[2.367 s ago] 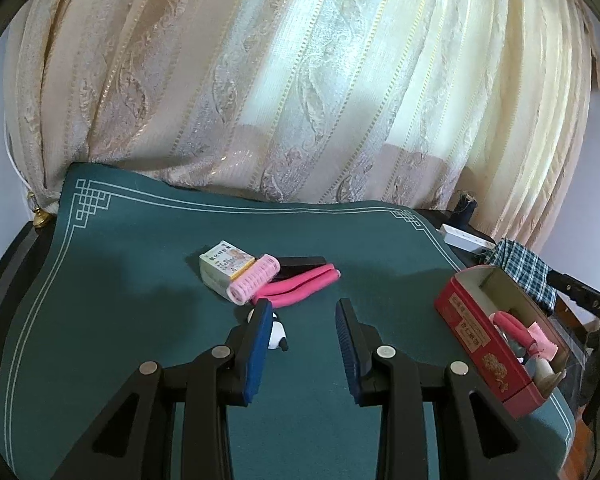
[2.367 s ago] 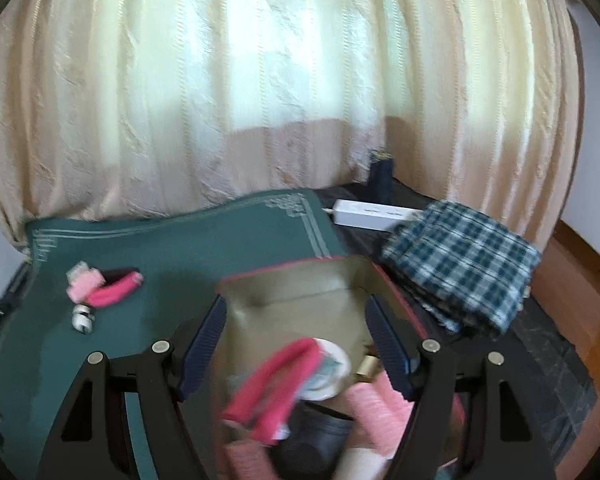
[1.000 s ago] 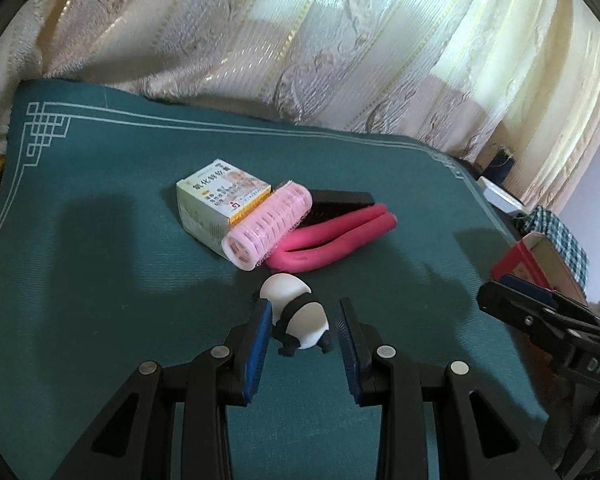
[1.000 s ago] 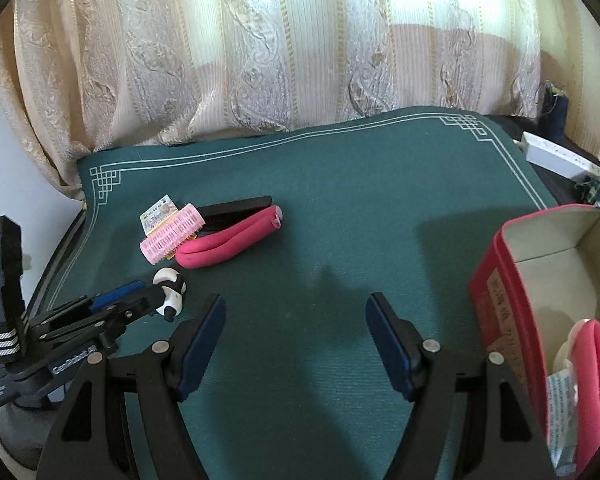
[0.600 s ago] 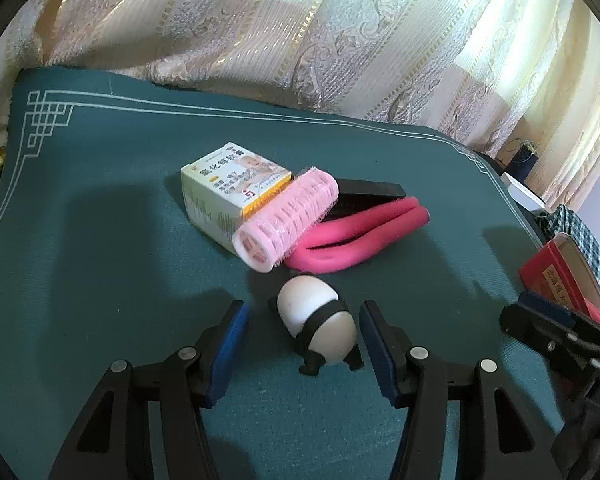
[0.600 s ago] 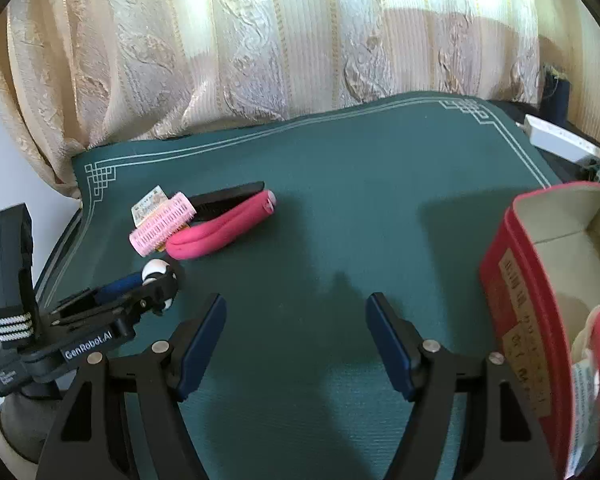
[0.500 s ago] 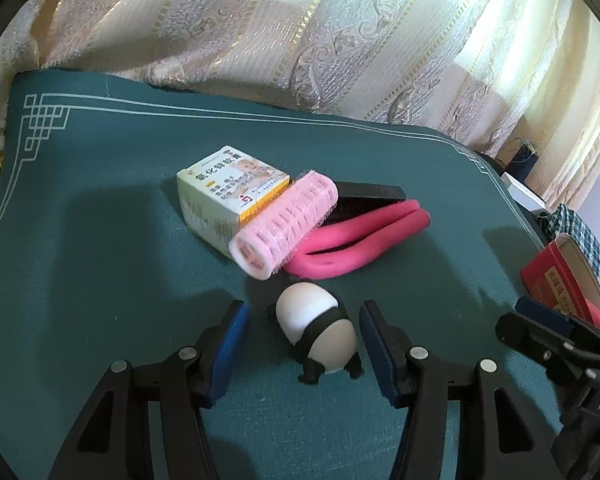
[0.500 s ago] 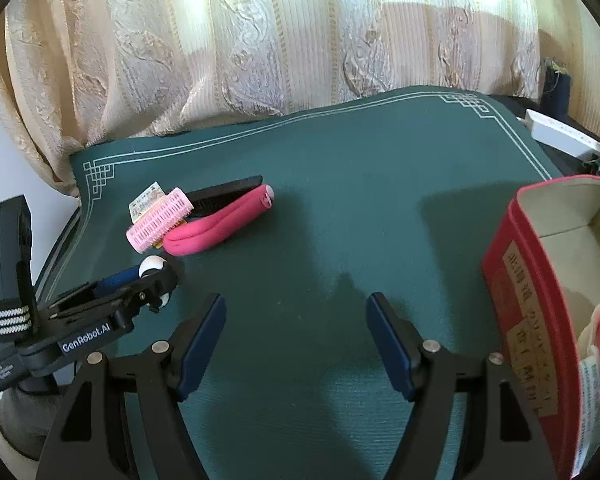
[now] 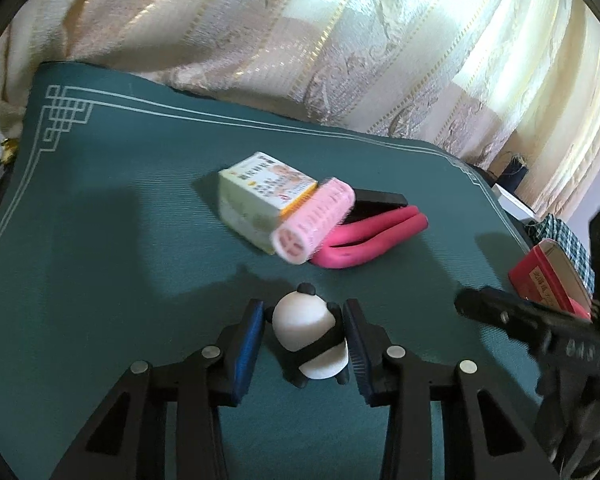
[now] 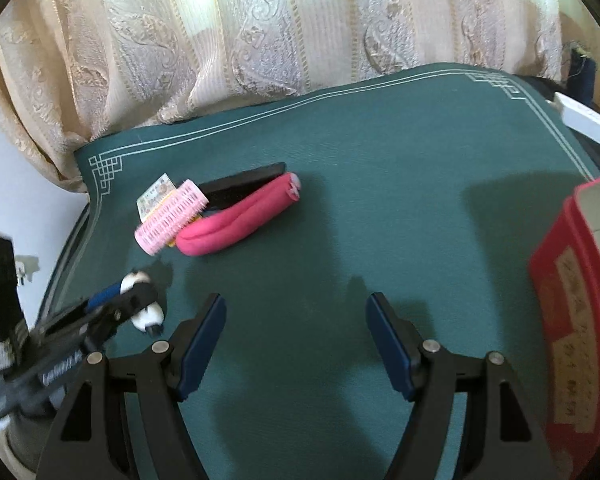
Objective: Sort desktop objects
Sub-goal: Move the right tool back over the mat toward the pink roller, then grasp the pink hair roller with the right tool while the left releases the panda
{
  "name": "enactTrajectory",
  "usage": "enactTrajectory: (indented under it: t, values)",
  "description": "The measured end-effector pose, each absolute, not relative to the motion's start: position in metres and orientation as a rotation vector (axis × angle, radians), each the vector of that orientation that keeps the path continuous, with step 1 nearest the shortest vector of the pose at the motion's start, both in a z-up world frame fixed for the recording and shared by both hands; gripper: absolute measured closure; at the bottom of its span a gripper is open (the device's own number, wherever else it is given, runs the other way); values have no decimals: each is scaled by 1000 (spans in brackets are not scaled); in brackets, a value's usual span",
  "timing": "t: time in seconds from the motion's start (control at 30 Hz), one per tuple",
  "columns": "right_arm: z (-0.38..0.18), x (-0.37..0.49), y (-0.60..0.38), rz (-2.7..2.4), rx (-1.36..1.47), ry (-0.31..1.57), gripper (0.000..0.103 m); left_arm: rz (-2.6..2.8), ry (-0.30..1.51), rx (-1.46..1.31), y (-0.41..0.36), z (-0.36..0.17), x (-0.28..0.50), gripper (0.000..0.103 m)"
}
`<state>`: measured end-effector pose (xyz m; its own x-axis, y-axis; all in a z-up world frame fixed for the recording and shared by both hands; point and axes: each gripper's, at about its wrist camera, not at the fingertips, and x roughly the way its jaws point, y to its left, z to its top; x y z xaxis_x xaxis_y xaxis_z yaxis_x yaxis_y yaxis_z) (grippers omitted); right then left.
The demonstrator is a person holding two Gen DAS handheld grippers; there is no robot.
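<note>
Now we have the left tool [image 9: 304, 338] straddling the small white-and-black panda figurine [image 9: 309, 340], which lies on the dark green cloth-covered desk [image 9: 100, 240] just in front of the other loose things. Its jaws are closing with the panda between them, and the blue pads look at or very near the round body; we cannot tell whether they press yet. We judge the panda light, smooth and rounded, likely to squirt out of a hard pinch, so the widest part of the belly is the place to hold, not the small black limbs. Our right tool [image 10: 296, 340] hangs wide open over bare cloth, holding nothing.

Beyond the panda sit a white printed cardboard box [image 9: 266, 196], a pale pink ridged hair roller [image 9: 312, 222] leaning on it, a folded hot-pink foam curler [image 9: 374, 242] and a flat black bar [image 9: 380, 200]. To the right stands the red open-topped carton [image 10: 572, 300]. A cream patterned curtain [image 10: 260, 28] closes the room behind.
</note>
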<state>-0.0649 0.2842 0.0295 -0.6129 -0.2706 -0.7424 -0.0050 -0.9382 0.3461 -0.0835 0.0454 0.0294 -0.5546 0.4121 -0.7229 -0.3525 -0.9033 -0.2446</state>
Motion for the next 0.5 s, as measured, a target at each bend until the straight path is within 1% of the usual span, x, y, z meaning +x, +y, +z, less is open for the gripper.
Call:
enactTrajectory:
  t: [0.23,0.43,0.5]
  values:
    - [44,-90,250,-2550,1228,-518,27,2465,-158,-1146,17,34,-77,61]
    - [55,-123,218,-2528,1185,-462,27,2461,-207,-1134,4,34,-74,61]
    - [54,-138,218,-2521,1194,-490,27,2454,-222,-1134,2,34,-75,61]
